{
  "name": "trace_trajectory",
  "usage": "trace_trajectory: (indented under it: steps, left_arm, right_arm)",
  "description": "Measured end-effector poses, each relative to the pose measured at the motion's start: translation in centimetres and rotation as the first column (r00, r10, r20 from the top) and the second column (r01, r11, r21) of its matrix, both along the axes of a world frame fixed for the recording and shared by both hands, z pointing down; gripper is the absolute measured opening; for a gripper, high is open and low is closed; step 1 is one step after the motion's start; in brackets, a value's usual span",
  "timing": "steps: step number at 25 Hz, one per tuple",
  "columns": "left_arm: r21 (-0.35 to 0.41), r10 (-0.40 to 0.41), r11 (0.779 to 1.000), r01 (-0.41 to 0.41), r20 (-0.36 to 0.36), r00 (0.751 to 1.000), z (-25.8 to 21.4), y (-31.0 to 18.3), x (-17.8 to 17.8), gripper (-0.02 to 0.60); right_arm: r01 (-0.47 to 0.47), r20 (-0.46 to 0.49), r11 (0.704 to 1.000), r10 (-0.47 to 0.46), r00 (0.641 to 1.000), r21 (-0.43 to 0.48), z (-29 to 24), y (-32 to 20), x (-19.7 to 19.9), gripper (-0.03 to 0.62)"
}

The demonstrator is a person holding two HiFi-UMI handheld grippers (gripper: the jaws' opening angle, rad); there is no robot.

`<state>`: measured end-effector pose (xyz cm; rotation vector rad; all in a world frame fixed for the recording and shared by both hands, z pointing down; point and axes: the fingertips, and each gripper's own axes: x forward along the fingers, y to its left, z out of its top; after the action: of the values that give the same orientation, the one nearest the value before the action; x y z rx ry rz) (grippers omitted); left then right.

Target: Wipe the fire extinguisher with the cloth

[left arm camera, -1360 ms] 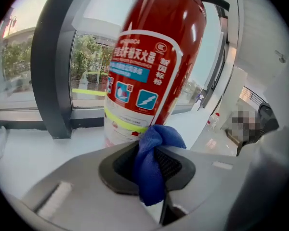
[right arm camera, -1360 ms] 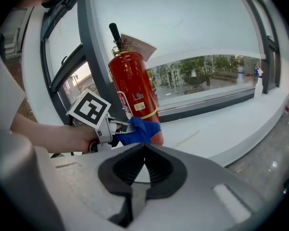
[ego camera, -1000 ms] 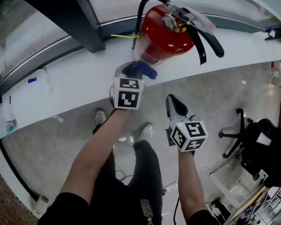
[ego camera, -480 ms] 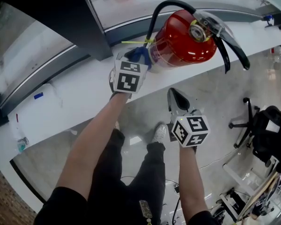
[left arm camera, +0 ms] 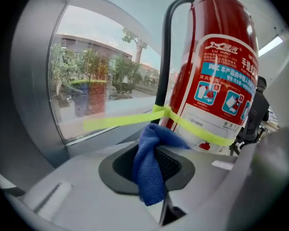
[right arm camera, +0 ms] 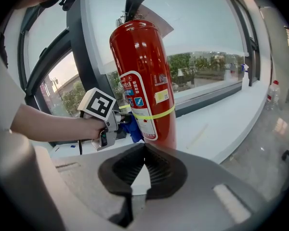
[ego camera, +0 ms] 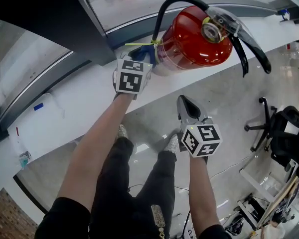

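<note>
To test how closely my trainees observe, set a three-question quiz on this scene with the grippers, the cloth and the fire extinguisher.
1. Multiple choice: what does the left gripper hold? A) a blue cloth B) a sponge C) nothing
2. True or false: the right gripper touches the fire extinguisher.
3. Fill in: the strap tied round the fire extinguisher is ____ in colour.
Key: 1 A; 2 false, it hangs apart with nothing between its jaws; 3 yellow-green.
</note>
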<state>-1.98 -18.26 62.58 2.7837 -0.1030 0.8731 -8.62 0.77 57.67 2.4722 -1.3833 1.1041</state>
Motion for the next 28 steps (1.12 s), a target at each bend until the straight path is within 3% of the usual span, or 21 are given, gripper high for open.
trace_trajectory:
  steps: [7, 15, 23, 28]
  left_arm:
    - [-0.034, -0.053, 0.998, 0.055, 0.072, 0.996, 2.4, 2.9, -3.1, 0.061]
    - [-0.074, -0.148, 0.984, 0.162, 0.164, 0.975, 4.5, 8.6, -5.0, 0.063]
    - [-0.105, -0.171, 0.975, 0.193, 0.191, 0.967, 6.0, 14.1, -3.4, 0.063]
    - [-0.162, -0.223, 0.954, 0.251, 0.172, 0.959, 6.4, 16.3, -0.6, 0.063]
  right_arm:
    - [0.054, 0.007, 0.998, -0.054, 0.998, 0.016, -0.1, 1.2, 0.8, 0.003]
    - [0.119, 0.023, 0.992, -0.120, 0.993, 0.033, 0.0, 5.5, 1.7, 0.003]
    - [0.171, 0.029, 0.985, -0.172, 0.985, 0.034, 0.8, 9.3, 4.1, 0.003]
    - [0.202, 0.028, 0.979, -0.202, 0.979, 0.013, 1.4, 11.8, 6.2, 0.003]
